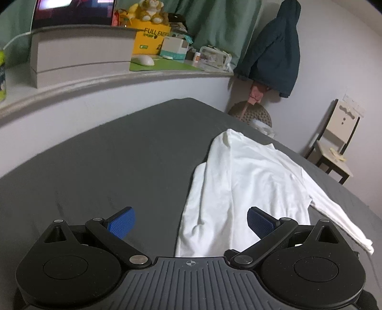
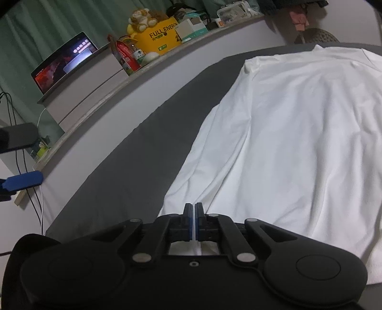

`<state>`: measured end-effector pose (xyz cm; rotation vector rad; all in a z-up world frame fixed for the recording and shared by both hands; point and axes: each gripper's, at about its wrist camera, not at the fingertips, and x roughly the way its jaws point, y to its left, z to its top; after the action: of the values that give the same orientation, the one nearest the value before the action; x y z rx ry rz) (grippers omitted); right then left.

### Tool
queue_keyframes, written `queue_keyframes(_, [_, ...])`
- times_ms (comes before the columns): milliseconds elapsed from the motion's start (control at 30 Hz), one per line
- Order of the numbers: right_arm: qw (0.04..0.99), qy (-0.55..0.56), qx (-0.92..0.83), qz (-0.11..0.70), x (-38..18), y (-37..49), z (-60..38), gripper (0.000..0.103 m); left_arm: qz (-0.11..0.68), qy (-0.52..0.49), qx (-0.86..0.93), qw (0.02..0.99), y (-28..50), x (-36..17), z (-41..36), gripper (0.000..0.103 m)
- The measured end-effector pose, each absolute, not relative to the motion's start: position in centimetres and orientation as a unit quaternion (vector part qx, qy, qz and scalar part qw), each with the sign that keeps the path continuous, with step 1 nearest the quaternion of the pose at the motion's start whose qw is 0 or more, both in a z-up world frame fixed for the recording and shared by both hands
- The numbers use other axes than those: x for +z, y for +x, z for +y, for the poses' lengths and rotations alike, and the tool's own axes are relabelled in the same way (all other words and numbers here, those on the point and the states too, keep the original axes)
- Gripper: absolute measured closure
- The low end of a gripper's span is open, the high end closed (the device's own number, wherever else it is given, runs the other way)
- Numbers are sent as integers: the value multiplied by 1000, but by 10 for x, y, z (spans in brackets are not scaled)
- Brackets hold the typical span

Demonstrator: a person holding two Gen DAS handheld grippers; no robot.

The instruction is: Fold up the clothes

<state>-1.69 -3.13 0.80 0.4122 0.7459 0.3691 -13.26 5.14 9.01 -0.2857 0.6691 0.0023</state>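
1. The white long-sleeved shirt (image 1: 243,190) lies spread on the dark grey bed sheet (image 1: 114,167), collar end away from both grippers, one sleeve trailing off toward the right.
2. The left gripper (image 1: 191,224) has its blue-padded fingers (image 1: 121,225) spread wide with nothing pinched; the shirt's near hem lies between and just beyond them, closer to the right finger.
3. The right gripper (image 2: 193,209) has its fingers pressed together on a thin fold of the shirt's (image 2: 298,131) near edge; white cloth shows in the slit between the pads.
4. Beyond the fingers, a ledge (image 1: 119,80) along the wall holds a yellow box (image 1: 150,39), a plush toy (image 1: 149,10) and a laptop (image 2: 63,60).
5. A wooden chair (image 1: 334,143) stands off to the right, past the bed.
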Motion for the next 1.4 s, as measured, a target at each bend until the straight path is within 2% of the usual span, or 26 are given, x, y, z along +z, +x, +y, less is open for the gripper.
queue_keyframes(400, [935, 139, 233, 230, 31, -34, -12, 100, 360, -175, -76, 913, -63, 64, 41, 2])
queue_keyframes(533, [941, 119, 239, 208, 33, -34, -7, 100, 396, -175, -88, 897, -33, 45, 32, 2])
queue_keyframes(700, [945, 80, 257, 187, 37, -36, 1, 101, 405, -164, -137, 889, -19, 37, 18, 2])
queue_keyframes(800, [947, 62, 261, 178, 38, -38, 8, 101, 420, -124, -142, 888, -13, 36, 8, 2])
queue_keyframes(867, [947, 59, 262, 175, 40, -38, 10, 101, 433, -93, -136, 886, -9, 33, 1, 11])
queue_keyframes(933, [948, 56, 261, 174, 41, -38, 12, 101, 444, -68, -130, 884, -4, 29, -4, 38])
queue_keyframes(1167, [949, 29, 259, 176, 38, -41, 19, 101, 460, -83, -120, 876, 6, 16, -6, 69])
queue_keyframes(1200, [949, 22, 260, 175, 38, -42, 21, 101, 459, -87, -122, 876, 6, 15, -4, 80])
queue_keyframes(1233, [949, 14, 261, 174, 38, -44, 22, 101, 459, -92, -124, 875, 6, 13, -3, 86])
queue_keyframes(1267, [949, 9, 262, 174, 37, -45, 24, 101, 458, -96, -126, 875, 6, 12, -2, 100])
queue_keyframes(1400, [952, -2, 255, 173, 37, -49, 26, 100, 444, -90, -113, 884, 3, 12, 4, 102])
